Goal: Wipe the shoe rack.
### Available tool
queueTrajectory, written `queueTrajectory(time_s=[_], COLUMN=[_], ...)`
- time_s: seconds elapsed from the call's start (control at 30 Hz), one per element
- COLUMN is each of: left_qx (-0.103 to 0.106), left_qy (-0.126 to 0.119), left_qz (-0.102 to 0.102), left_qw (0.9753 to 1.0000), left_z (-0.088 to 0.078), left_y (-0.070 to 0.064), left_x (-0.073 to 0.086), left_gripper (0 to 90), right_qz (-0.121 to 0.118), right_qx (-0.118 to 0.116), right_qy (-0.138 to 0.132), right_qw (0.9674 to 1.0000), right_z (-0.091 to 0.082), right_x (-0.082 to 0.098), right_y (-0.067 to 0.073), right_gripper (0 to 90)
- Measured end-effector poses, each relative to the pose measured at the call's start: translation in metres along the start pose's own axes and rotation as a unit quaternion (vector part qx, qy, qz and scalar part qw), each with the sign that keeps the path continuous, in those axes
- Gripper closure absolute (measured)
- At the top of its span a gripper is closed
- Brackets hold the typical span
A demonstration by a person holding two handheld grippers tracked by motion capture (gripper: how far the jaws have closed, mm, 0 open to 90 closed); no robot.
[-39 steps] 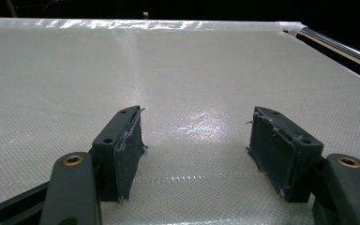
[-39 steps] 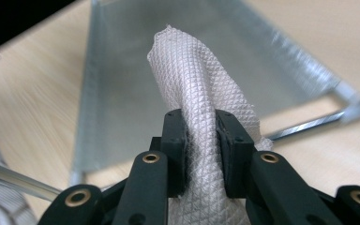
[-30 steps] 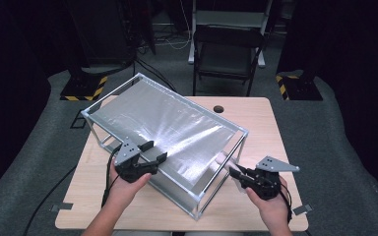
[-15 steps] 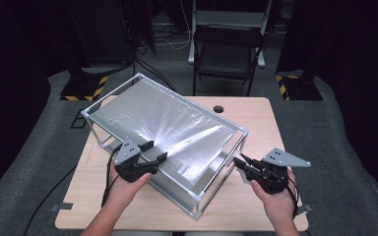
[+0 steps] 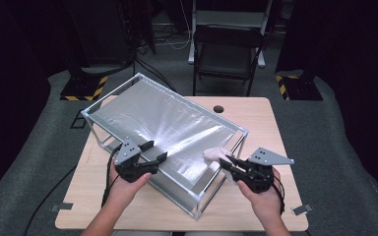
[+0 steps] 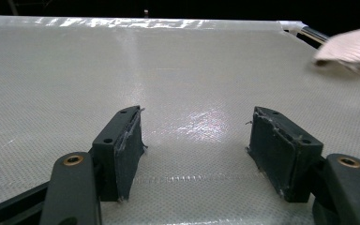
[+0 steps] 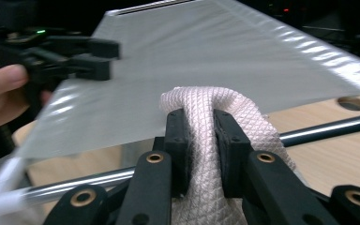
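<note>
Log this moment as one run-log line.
left tool: open, over shiny grey panel | right tool: shut on white quilted cloth, at panel's edge

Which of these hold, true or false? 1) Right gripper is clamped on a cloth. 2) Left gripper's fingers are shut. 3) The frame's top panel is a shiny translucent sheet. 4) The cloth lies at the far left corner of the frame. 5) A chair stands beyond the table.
1) True: the right gripper has its fingers shut on the white cloth.
2) False: the left gripper is open, fingers apart over the sheet, holding nothing.
3) True: the sheet on the metal frame is glossy and translucent.
4) False: the cloth is at the frame's near right edge, by the right gripper.
5) True: a dark chair stands past the table.
</note>
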State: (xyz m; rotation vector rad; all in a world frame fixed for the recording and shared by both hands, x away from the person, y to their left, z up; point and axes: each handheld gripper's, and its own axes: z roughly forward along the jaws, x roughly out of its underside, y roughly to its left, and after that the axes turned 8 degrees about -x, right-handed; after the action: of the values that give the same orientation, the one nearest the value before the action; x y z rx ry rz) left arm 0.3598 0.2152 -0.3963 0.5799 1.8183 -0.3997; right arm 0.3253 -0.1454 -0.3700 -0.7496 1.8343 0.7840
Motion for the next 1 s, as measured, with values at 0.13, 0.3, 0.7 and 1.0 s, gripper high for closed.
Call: queueTrajectory(time_s=[0.13, 0.3, 0.7, 1.0], left_qx=[0.008, 0.039, 0.134, 0.138], left_qy=[0.003, 0.008, 0.03, 0.034], left_qz=[-0.004, -0.004, 0.009, 0.042], left_qw=[1.0, 0.9992, 0.9905, 0.9889], left_z=[-0.001, -0.005, -0.024, -0.032], left_y=[-0.001, -0.003, -0.009, -0.009], left_x=[0.0, -0.003, -0.009, -0.004], left_gripper=[34.2, 34.1, 30.9, 27.1], right_qz=[0.002, 0.005, 0.006, 0.011], right_qx=[0.039, 0.068, 0.099, 0.102], right_qy=[-0.004, -0.006, 0.012, 0.017], right_qw=[0.9992, 0.9976, 0.995, 0.9946], right_z=[0.0, -0.002, 0.001, 0.006], right_x=[-0.004, -0.008, -0.019, -0.022], right_y=[-0.02, -0.04, -0.06, -0.064], right_gripper=[77.4, 77.4, 77.1, 76.1])
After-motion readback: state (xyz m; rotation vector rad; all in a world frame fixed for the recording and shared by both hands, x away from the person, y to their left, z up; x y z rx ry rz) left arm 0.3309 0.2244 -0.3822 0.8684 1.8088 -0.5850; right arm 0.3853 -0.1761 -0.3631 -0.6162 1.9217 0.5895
